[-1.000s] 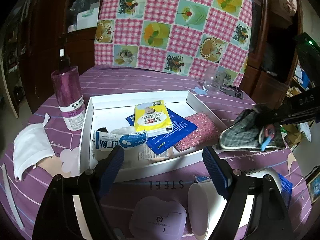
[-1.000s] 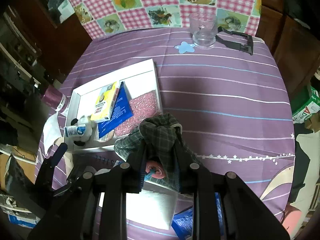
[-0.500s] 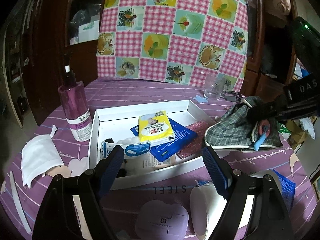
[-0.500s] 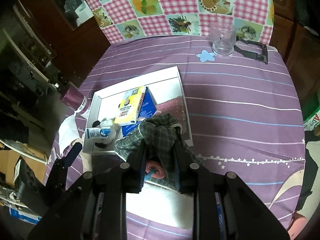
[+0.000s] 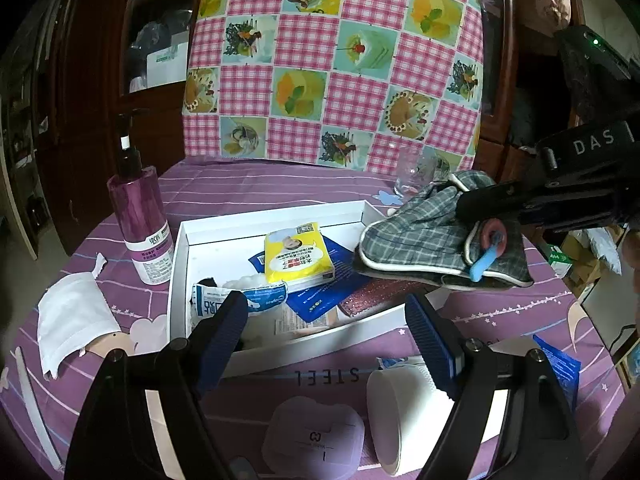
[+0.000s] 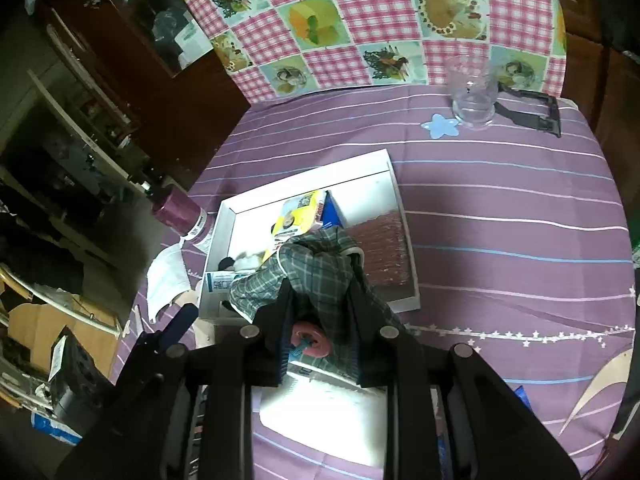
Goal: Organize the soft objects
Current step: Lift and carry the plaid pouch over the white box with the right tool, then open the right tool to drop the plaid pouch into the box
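My right gripper (image 6: 320, 300) is shut on a grey plaid cloth pouch (image 6: 304, 272) with a pink-and-blue piece on it, held in the air over the right part of the white tray (image 6: 230, 220). The pouch (image 5: 424, 240) and the right gripper also show in the left wrist view. The tray (image 5: 176, 264) holds a yellow tissue pack (image 5: 296, 254), a blue sachet (image 5: 320, 300), a pink sponge (image 5: 372, 292) and a white-blue packet (image 5: 244, 300). My left gripper (image 5: 326, 336) is open and empty at the tray's near edge.
A purple pump bottle (image 5: 140, 224) stands left of the tray, a white folded cloth (image 5: 72, 316) beside it. A clear glass (image 6: 474, 94) and black clip (image 6: 532, 114) sit at the far side. A lilac case (image 5: 316, 436) and white cup (image 5: 400, 412) lie near my left gripper.
My right gripper has carried the plaid pouch left and upward, from beside the tray's right edge to above the tray. The left gripper has stayed open at the tray's near edge.
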`<state>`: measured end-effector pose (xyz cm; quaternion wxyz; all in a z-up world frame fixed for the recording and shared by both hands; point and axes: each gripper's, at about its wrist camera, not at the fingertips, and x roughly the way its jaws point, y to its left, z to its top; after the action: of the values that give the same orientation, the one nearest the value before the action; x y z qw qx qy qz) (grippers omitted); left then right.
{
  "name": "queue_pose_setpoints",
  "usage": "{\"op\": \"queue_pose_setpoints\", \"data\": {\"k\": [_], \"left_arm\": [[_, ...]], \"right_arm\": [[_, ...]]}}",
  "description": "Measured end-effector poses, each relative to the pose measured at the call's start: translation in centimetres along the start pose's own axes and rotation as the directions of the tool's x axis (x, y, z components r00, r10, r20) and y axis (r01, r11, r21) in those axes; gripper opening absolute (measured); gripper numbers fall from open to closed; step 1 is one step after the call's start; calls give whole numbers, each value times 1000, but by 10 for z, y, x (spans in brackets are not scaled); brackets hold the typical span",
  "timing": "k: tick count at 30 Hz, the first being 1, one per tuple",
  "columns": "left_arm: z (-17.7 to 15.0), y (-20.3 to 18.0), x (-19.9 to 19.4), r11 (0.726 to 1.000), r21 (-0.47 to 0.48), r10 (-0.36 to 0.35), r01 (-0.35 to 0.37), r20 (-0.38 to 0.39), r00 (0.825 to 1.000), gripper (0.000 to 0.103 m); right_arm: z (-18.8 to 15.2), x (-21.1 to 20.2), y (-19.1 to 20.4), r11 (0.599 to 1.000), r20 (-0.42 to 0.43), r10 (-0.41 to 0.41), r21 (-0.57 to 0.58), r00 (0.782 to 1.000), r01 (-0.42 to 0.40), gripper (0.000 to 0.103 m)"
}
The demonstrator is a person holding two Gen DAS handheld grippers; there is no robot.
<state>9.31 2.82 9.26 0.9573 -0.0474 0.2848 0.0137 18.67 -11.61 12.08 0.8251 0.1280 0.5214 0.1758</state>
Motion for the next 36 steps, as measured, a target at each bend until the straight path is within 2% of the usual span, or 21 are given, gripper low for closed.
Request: {"op": "queue_pose_setpoints", "data": {"k": [6,8,10,13,17,23,25,28,31,34,36], "left_arm": [[4,12,0,1000,-26,14,-14,-3,1000,77],[5,19,1,998,-57,15,-15,-9,1000,64],[6,29,4,995,-97,17,-19,-23,1000,57],[6,40,9,991,-134,18,-23,-38,999,41],[5,50,14,985,-166,34,-41,-45,998,30],[2,52,23,984,-170,46,-55,-52,998,22],[2,53,24,983,-168,68,-75,-52,996,22],[1,60,24,974,-203,94,-104,-57,994,22],[1,69,21,962,-244,114,-124,-54,992,22],[1,74,18,956,-270,105,-115,-53,993,22],[1,74,21,955,-276,90,-104,-64,994,22]], "right_arm": [[2,4,1,1000,98,21,9,995,-22,25],[3,6,3,1000,143,3,-7,990,-2,25],[4,8,7,999,184,-5,-37,983,12,25],[4,12,11,997,208,3,-70,978,12,25],[5,23,14,998,197,24,-56,980,-14,25],[2,49,15,994,159,96,-58,983,-88,25],[-1,56,19,993,144,103,-74,984,-93,25],[-5,70,33,991,116,49,-132,992,-34,26],[-10,81,45,981,89,36,-195,995,-18,28],[-16,97,56,966,11,23,-259,1000,-19,29],[-20,104,59,961,12,-14,-278,1000,16,30]]}}
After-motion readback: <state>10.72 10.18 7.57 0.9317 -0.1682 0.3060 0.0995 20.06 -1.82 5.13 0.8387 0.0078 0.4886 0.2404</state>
